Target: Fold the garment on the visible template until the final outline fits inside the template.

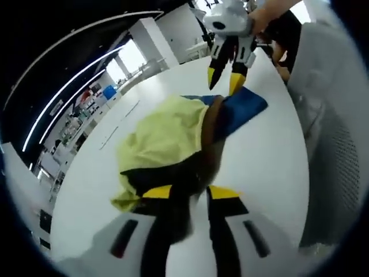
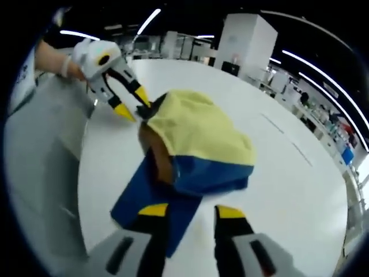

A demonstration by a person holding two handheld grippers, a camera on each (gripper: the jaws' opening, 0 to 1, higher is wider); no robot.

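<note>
A bunched garment, yellow [image 1: 167, 138] with a blue part [image 1: 245, 109] and a brown inner side, lies on the white table [image 1: 265, 167]. My left gripper [image 1: 190, 193] is shut on its near edge, with dark cloth running down between the jaws. In the right gripper view the left gripper [image 2: 134, 108] sits at the far yellow edge [image 2: 199, 127]. My right gripper [image 2: 192, 212] stands open over the blue part [image 2: 190, 173], and a blue corner reaches between its jaws. In the left gripper view its tips [image 1: 225, 82] hover at the blue edge.
A person in grey clothing [image 1: 337, 144] stands along the table's edge, also at the left of the right gripper view [image 2: 40, 173]; a hand [image 2: 55, 57] holds the left gripper. Bare white tabletop [image 2: 288, 184] spreads beyond the garment. Office furniture fills the background.
</note>
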